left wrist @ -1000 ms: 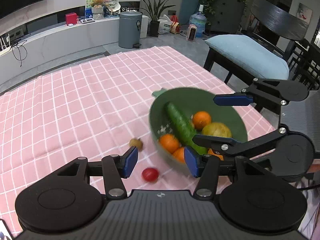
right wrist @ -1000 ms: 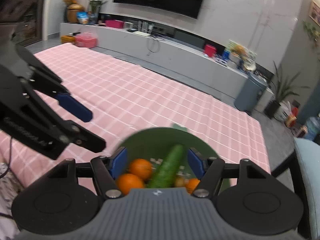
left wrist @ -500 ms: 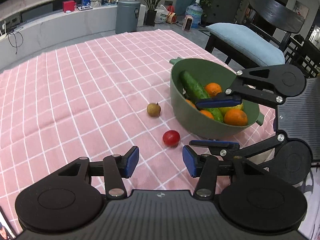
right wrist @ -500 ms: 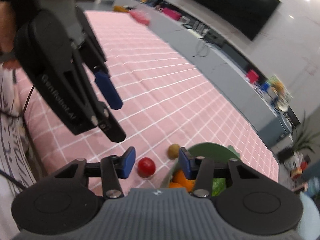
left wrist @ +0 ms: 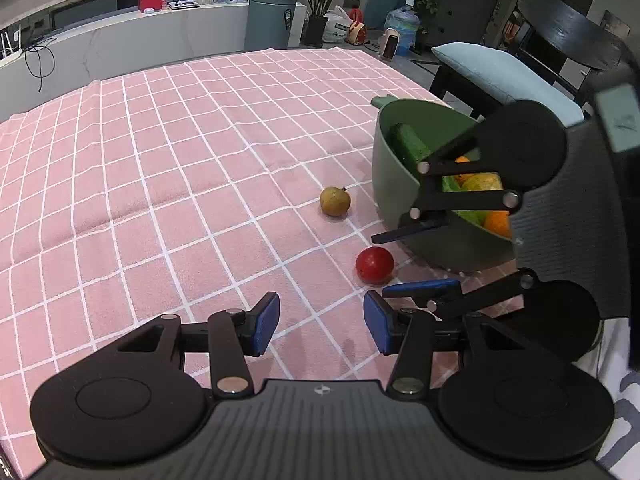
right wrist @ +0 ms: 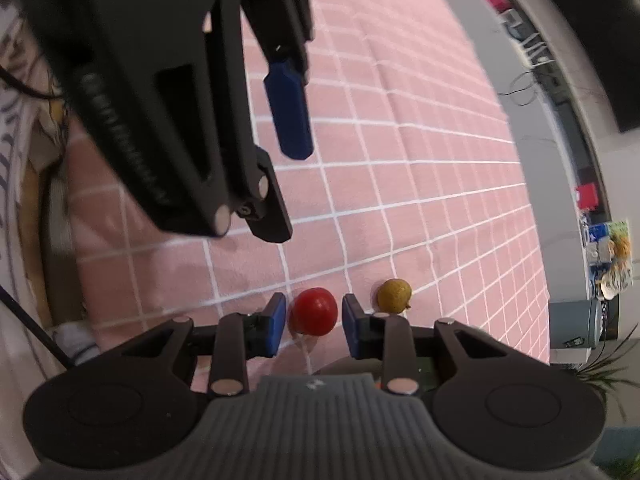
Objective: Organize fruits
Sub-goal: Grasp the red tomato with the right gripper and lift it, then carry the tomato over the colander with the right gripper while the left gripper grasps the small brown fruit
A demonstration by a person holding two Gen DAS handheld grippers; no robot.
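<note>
Left tool [left wrist: 320, 322]: jaws wide apart, holding nothing, hovering over bare pink checked cloth [left wrist: 160, 184] on the desk. Right tool [right wrist: 314, 322]: jaws open, one blue pad each side of the red tomato [right wrist: 313, 311]; small gaps show on both sides, contact can't be confirmed. In the left wrist view the right tool [left wrist: 416, 260] comes in from the right, turned on its side, one finger above the tomato [left wrist: 375, 265] and one below it, body crossing in front of the green bowl [left wrist: 392, 184].

Counts: 1 red tomato loose on the cloth, just beside the bowl. 1 small yellow-brown fruit [left wrist: 335, 201] loose, a bit farther, near the bowl wall, apart from the tomato; same fruit in the right wrist view [right wrist: 394, 295] just past the right pad. 1 bowl. Inside it: 1 cucumber [left wrist: 410, 146] leaning on the far rim, at least 2 oranges [left wrist: 498, 222], 1 yellowish fruit [left wrist: 482, 182].

Hidden: bowl contents largely blocked by the right tool, exact orange count unclear. Bowl's near right side cut off. Right wrist view is blurred; left tool [right wrist: 288, 96] fills its upper left.

Far: grey bin [left wrist: 269, 20], cushioned chair [left wrist: 496, 76].
</note>
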